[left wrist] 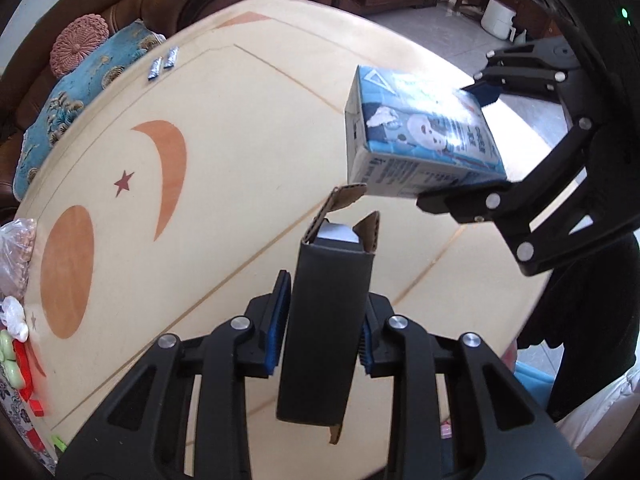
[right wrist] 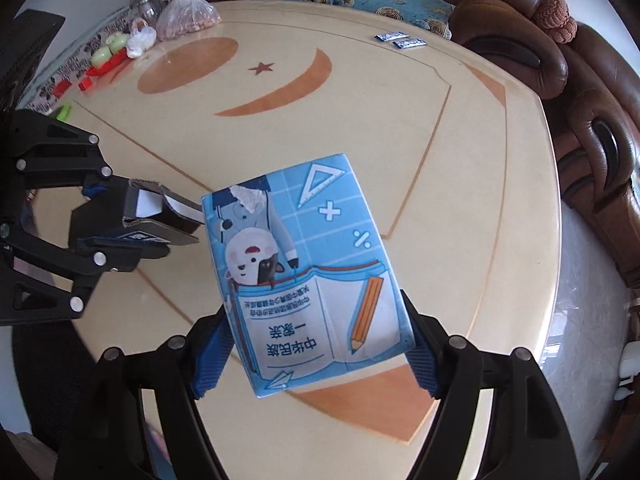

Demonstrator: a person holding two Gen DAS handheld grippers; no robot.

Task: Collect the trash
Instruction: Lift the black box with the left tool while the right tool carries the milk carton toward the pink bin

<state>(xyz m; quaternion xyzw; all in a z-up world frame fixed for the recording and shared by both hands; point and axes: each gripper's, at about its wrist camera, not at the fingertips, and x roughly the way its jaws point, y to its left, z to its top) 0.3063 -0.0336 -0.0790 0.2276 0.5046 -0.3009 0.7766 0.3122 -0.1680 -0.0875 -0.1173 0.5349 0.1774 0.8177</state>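
The left hand-held gripper (left wrist: pixel 320 332) pinches a slim black cardboard box with torn-open brown flaps (left wrist: pixel 326 320) across its narrow sides, and the box hangs clear above the cream, glossy table with orange moon and star inlays (left wrist: pixel 224 128), over the part nearest the person. The right hand-held gripper (right wrist: pixel 320 344) clamps a blue printed milk carton with a cartoon cow and a pencil (right wrist: pixel 308 272) across its 2 broad-spaced sides, lifted above the table's middle, just beside the black box but apart from it.

Both pieces look light and probably empty, though that cannot be confirmed from here. The black box is corrugated board, stiff along its length yet easy to crush at the open end, so the grip low on the closed body suits it. The carton has a smooth, coated skin that may slip; holding it across its flat faces near the base, as now, seems steadiest, with only moderate squeeze so the walls do not buckle.

2 small blue foil sachets (right wrist: pixel 400 40) lie near the table's far edge, by the sofa; they are thin and flat and would likely need pinching at an edge.
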